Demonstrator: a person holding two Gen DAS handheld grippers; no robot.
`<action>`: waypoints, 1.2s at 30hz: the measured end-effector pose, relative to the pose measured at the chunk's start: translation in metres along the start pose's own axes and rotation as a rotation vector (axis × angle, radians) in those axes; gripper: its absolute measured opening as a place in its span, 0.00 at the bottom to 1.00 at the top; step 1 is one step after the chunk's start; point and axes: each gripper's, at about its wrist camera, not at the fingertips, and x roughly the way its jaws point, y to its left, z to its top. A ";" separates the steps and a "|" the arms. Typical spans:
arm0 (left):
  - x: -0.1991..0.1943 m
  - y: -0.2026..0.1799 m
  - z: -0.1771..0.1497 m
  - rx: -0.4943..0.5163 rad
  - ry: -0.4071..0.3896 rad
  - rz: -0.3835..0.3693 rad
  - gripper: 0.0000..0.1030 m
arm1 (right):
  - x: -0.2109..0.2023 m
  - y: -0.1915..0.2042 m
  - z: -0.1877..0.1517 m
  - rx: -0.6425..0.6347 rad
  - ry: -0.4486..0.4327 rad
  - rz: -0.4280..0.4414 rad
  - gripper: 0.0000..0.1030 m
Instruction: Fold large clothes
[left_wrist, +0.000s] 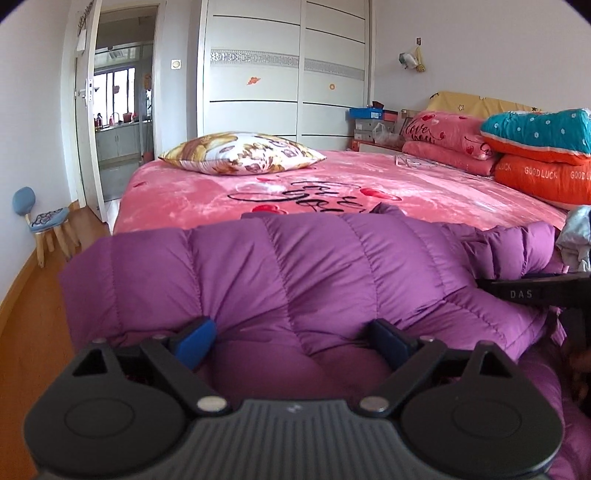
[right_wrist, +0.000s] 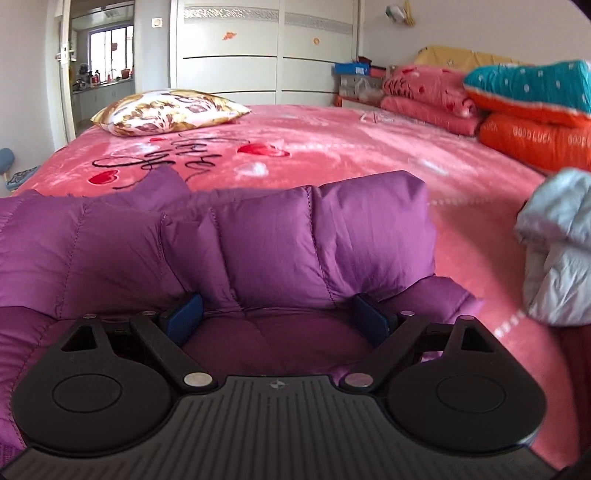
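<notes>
1. Looking at where I am with this: the purple puffer jacket (left_wrist: 295, 266) lies across the near edge of the bed (left_wrist: 424, 181), on the pink blanket, and it's already bunched into a thick doubled-over bundle, not spread flat.
2. My left gripper (left_wrist: 293, 341) has its jaws spread wide, with a fat roll of jacket bulging up between the blue pads (left_wrist: 195, 341). I wouldn't call it a clamp; the fabric sits in the gap and the pads stand wide apart.
3. My right gripper (right_wrist: 275, 321) looks the same: jaws apart, puffy panels standing up between them, pads at the sides of the bulge. Whether they actually pinch it, I can't tell.
4. So my guess is one fold is roughly in and I'm somewhere in the middle. It's lumpy, and a sleeve-ish bit sticks out on the right in the left view.
5. What's left: flatten it, tuck that loose bit, fold it smaller. A crumpled grey garment (right_wrist: 557, 251) waits beside it, untouched.
</notes>
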 end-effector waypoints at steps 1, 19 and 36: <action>0.002 -0.001 -0.001 0.003 0.001 0.004 0.92 | 0.000 0.000 -0.002 0.001 -0.007 0.000 1.00; -0.072 -0.030 -0.011 0.039 -0.029 -0.119 0.92 | -0.144 -0.028 -0.054 0.035 0.046 0.038 1.00; -0.180 -0.081 -0.099 0.276 0.138 -0.218 0.93 | -0.280 -0.039 -0.169 -0.065 0.095 -0.096 1.00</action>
